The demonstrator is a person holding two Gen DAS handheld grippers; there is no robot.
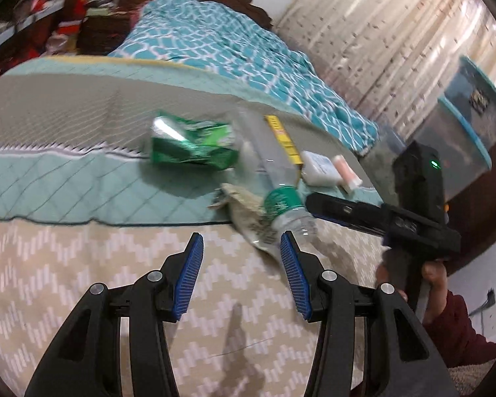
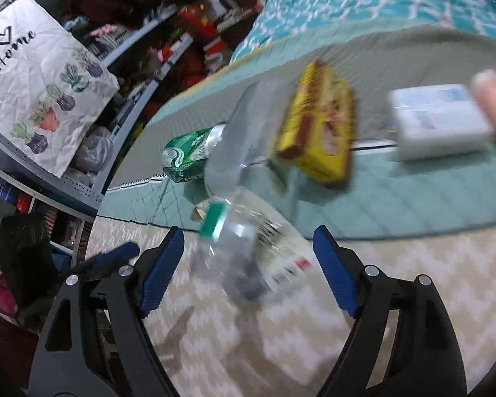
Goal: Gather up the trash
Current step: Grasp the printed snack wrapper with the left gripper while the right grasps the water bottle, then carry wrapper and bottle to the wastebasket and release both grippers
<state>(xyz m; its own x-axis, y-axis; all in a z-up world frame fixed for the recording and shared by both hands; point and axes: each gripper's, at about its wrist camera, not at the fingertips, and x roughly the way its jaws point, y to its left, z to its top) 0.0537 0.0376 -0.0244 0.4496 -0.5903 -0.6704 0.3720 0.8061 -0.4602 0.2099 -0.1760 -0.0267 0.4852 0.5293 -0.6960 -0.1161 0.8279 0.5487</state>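
Clear plastic bottle (image 2: 248, 244) with green label, lying on its side on the bed (image 1: 82, 182) among other trash, base toward the right tool (image 2: 248, 264). Right tool spread wide, nothing clamped, 2 blue pads flanking the bottle's lower body without touching, by the look of it. Best to push a little farther forward, center on the labelled middle, squeeze gently: thin wall, likely to buckle or squirt out. Just beyond: yellow box (image 2: 317, 132), crushed green can (image 2: 188, 155), white packet (image 2: 439, 122). Crumpled paper (image 1: 248, 211) touching the bottle in the left view. Left tool (image 1: 241, 264) likewise parted and holding nothing, hovering near. Blurred; contact uncertain.
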